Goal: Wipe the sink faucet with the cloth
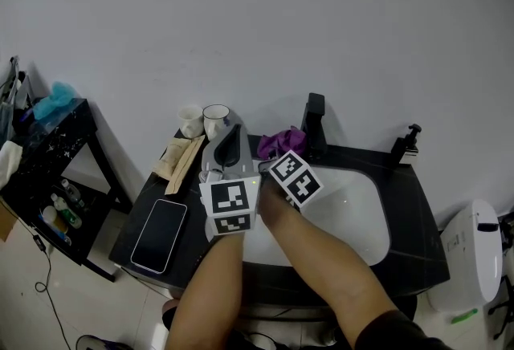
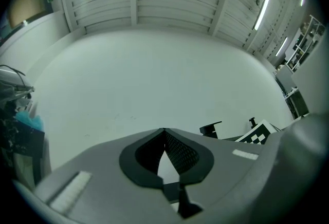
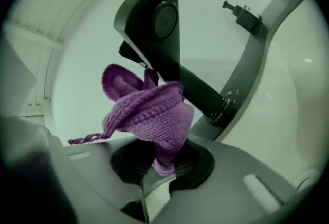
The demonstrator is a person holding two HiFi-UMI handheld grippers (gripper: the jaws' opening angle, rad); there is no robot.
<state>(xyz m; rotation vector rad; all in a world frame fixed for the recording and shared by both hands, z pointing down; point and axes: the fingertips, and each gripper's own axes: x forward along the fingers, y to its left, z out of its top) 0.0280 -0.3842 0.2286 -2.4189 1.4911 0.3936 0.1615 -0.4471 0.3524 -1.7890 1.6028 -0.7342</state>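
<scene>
A black faucet (image 1: 314, 127) stands at the back rim of the white sink (image 1: 353, 216). A purple knitted cloth (image 1: 281, 141) bunches just left of it. My right gripper (image 3: 165, 166) is shut on the cloth (image 3: 149, 112), whose bulk rests against the faucet (image 3: 159, 33) spout. In the head view the right gripper (image 1: 273, 160) reaches in from the sink's left side. My left gripper (image 1: 229, 146) hovers beside it over the counter, its jaws together with nothing between them; the left gripper (image 2: 164, 159) points at the bare wall.
A black counter (image 1: 414, 244) surrounds the sink. On its left lie a phone (image 1: 159, 234), two cups (image 1: 204, 120) and a paper packet (image 1: 178, 157). A soap pump (image 1: 405, 144) stands at the back right. A dark shelf (image 1: 48, 156) stands further left, a white appliance (image 1: 474, 248) at right.
</scene>
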